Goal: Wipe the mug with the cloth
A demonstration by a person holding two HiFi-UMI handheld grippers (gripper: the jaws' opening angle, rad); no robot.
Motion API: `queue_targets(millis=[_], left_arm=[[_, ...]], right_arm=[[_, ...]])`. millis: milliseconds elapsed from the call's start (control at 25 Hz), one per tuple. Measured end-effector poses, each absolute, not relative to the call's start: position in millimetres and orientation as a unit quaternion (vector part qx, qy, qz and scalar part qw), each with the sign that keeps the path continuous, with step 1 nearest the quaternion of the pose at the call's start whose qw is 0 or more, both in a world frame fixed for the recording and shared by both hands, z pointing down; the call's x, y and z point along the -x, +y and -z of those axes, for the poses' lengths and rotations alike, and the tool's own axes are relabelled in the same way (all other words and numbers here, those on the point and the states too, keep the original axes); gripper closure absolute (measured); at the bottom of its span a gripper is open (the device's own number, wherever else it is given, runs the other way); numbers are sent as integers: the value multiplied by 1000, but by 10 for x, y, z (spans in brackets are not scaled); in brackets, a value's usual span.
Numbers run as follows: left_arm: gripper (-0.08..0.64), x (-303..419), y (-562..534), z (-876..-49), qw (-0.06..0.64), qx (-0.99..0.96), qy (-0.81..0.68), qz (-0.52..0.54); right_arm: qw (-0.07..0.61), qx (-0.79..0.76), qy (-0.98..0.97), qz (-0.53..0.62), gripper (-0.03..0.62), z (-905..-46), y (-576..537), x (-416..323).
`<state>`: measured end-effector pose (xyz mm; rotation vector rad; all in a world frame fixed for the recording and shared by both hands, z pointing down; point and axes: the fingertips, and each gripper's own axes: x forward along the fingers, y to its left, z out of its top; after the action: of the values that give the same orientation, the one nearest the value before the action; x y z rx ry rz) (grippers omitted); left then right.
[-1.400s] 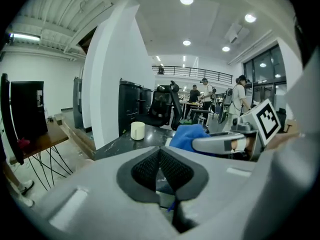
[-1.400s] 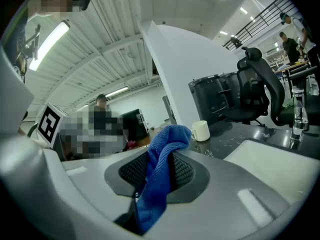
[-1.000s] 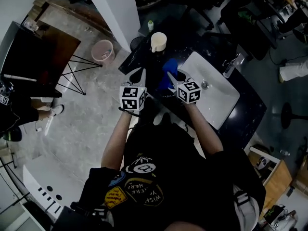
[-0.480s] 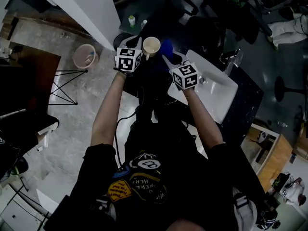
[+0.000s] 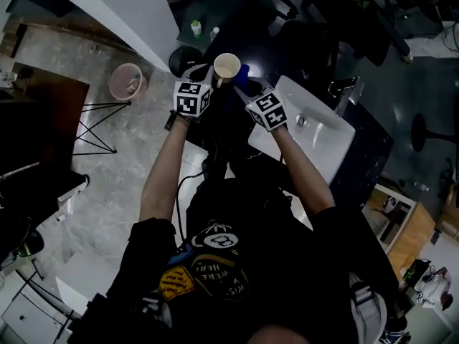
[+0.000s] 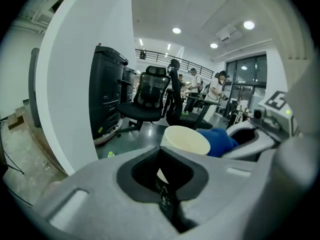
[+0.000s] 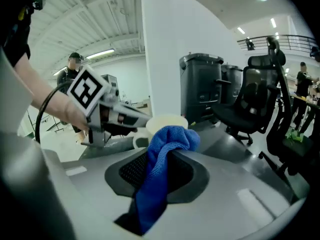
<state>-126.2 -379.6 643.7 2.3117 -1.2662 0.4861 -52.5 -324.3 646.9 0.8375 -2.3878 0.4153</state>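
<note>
item: mug (image 6: 186,140), cream, open top up, upright. sits directly ahead of the left hand-held gripper (image 6: 162,159), touching it; a pale sliver of the mug's handle shows in the slit between the jaws, which are pressed together on it. in the right gripper view the handle points toward that gripper. whether the mug's base rests on the worktop (image 5: 366,156) cannot be told.

item: cloth (image 7: 167,139), blue, terry-like. pinched in the right hand-held gripper (image 7: 159,159), jaws clamped on its middle. one end hangs down between the jaws toward the camera; the other end bunches up past the jaw tips and lies against the side of the mug, at the rim, opposite the handle.

item: both grippers, marker cubes up, meet at the mug from either side; left on the handle side, right on the cloth side.

item: sink (image 5: 326,145), white, set in the dark worktop, just right of the right gripper; tap (image 5: 343,92) at its far edge.

item: bin (image 5: 127,82), pink, on the floor, well left of the mug.

item: office chair (image 6: 150,96), black, in the room behind the mug.
</note>
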Motion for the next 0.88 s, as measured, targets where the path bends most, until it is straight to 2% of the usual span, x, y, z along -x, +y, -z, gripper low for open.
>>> queue_targets(millis=[200, 440, 680, 880], left_arm=[[555, 1237, -3844, -6389, 236, -836, -469, -157], [555, 1249, -3835, -6395, 256, -822, -490, -135], [555, 1152, -3731, -6488, 263, -821, -488, -137], [555, 1015, -3719, -6490, 256, -830, -474, -142]], right_arm=[[234, -344, -900, -131, 500, -6039, -3530, 390], [239, -352, -890, -166, 499, -6407, -3577, 399], [278, -326, -886, -177, 500, -6774, -3486, 428], [179, -387, -885, -187, 500, -6260, -3776, 304]])
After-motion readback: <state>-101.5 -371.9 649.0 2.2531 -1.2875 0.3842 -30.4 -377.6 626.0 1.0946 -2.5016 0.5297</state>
